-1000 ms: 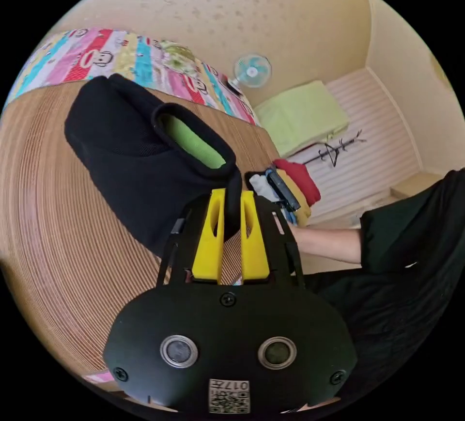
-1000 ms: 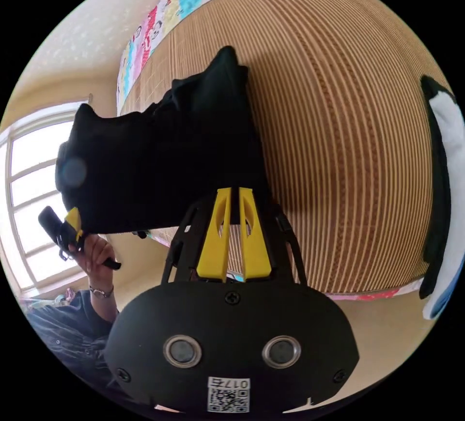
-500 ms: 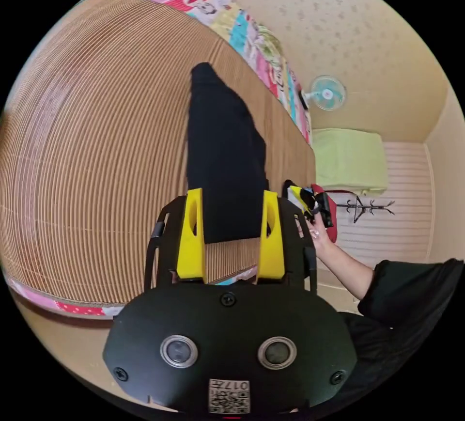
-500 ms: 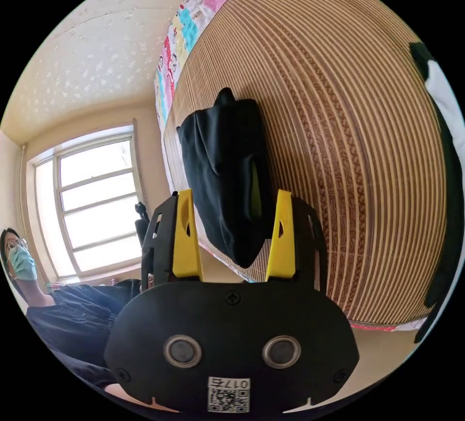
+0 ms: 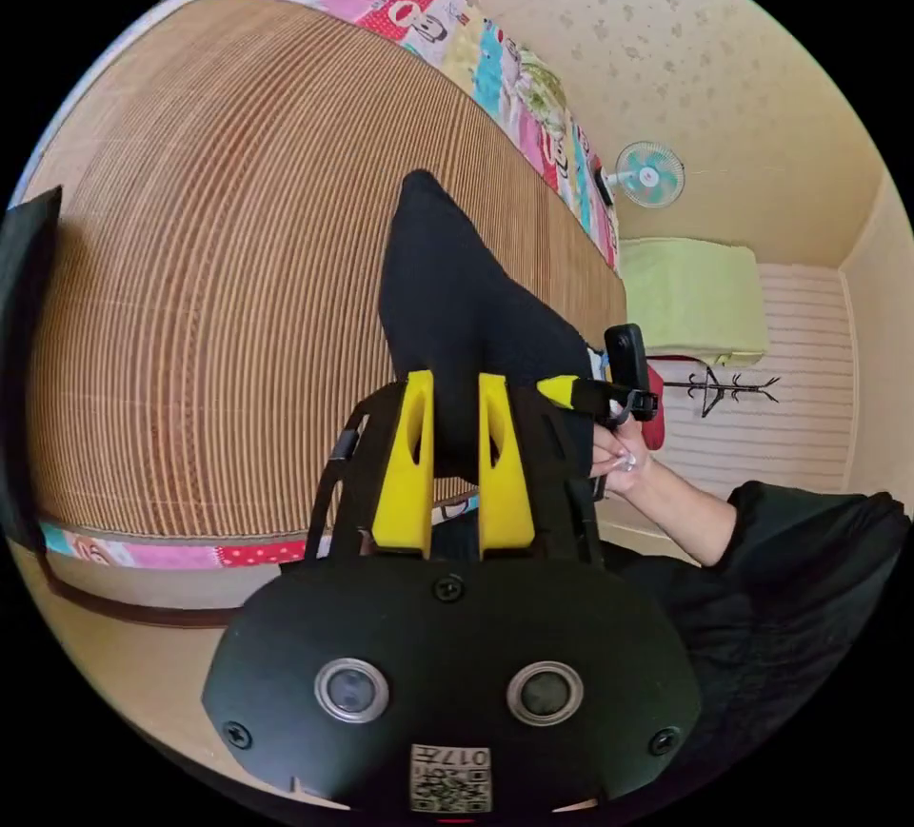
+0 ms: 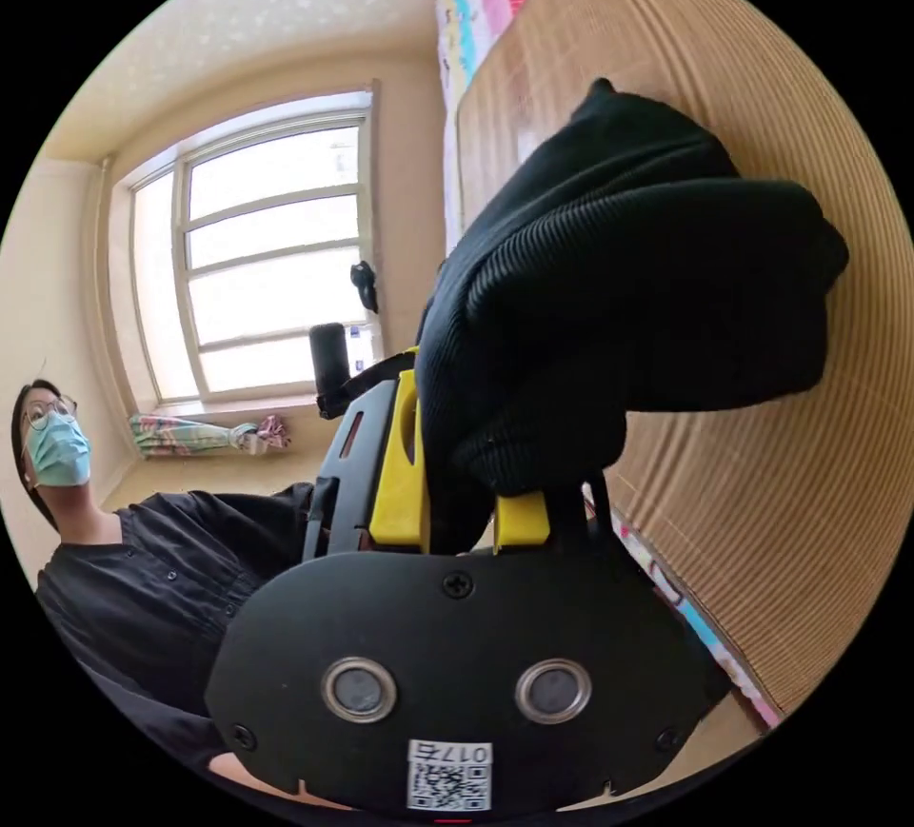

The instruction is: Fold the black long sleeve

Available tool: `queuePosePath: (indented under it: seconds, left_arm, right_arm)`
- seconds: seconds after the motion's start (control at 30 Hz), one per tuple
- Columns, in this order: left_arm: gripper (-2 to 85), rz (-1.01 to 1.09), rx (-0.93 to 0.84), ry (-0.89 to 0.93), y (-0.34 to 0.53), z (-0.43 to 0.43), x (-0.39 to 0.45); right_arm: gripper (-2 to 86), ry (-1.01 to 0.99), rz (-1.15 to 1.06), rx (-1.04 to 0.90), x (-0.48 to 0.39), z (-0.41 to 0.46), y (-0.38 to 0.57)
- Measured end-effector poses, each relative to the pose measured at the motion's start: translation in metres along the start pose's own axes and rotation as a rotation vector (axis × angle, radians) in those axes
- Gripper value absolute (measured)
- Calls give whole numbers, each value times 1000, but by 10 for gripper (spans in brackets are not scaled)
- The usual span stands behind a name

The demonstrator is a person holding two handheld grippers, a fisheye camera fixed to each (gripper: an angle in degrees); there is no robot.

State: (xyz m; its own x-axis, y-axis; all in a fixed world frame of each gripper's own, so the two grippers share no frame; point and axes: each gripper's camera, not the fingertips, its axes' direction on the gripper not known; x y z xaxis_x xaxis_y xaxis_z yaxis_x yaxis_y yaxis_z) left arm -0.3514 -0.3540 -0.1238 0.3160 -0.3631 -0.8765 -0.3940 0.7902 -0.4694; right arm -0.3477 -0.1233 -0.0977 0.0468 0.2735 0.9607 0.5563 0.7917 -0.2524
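The black long sleeve (image 5: pixel 457 304) lies folded into a narrow bundle on the bamboo mat (image 5: pixel 209 275), with its near end at the mat's edge. My left gripper (image 5: pixel 455 382) is shut on that near end, black cloth pinched between the yellow jaws. In the left gripper view a hand holds the right gripper (image 5: pixel 595 389) at the garment's right side. In the right gripper view the black long sleeve (image 6: pixel 628 285) bulges thick and ribbed over my right gripper (image 6: pixel 457 432), which is shut on it. The cloth hides one jaw's tip.
The mat covers a bed with a colourful patterned sheet (image 5: pixel 457 18). A dark item (image 5: pixel 21 342) lies at the mat's left edge. A wall fan (image 5: pixel 649 173), green folded bedding (image 5: pixel 695 294) and a hanger rack (image 5: pixel 709 386) stand behind. A person (image 6: pixel 143 570) sits by the window (image 6: pixel 276 237).
Half a second ago both grippers stood open around the garment's near end; now both have closed on it. The right view has swung close against the cloth.
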Motion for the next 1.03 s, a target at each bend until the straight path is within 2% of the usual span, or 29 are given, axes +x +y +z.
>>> queuePosePath:
  seconds: [0.13,0.27,0.4,0.53,0.67,0.77,0.87,0.93,0.97,1.0,1.03]
  left_arm:
    - [75,44,191,-156,43,-124,-23]
    - [86,-39,263,-281,73,-206,-78]
    - [131,-320,332,-476,124,-264,-179]
    - [128,-454,464,-505,194,-270,-217]
    - [118,-425,389,-400,212,-190,-217]
    - [101,-273,275,-227,199,-95,-176]
    - [76,44,125,-94,177,-2,-77]
    - [58,367,20,-75,177,55,24]
    - [53,453,3,-78,181,67,49]
    - [40,612,-14,-91,193,86,96]
    - [25,741,-9,-92,208,99,136]
  right_arm:
    - [84,-30,-162,-17,-77,91,-21]
    - [97,-56,-184,-89,-129,223,-42]
    - [120,110,-127,-276,-123,344,-46]
    - [95,209,-102,-315,-110,351,-16]
    - [41,536,-123,-392,-93,294,47]
    - [17,742,-69,-350,-86,219,98]
    - [8,938,-17,-217,-108,135,148]
    - [6,1064,-25,-63,-140,86,182]
    - [5,1174,-48,98,-171,55,210]
    - [5,1314,-83,363,-207,26,248]
    - [5,1365,-119,500,-226,15,269]
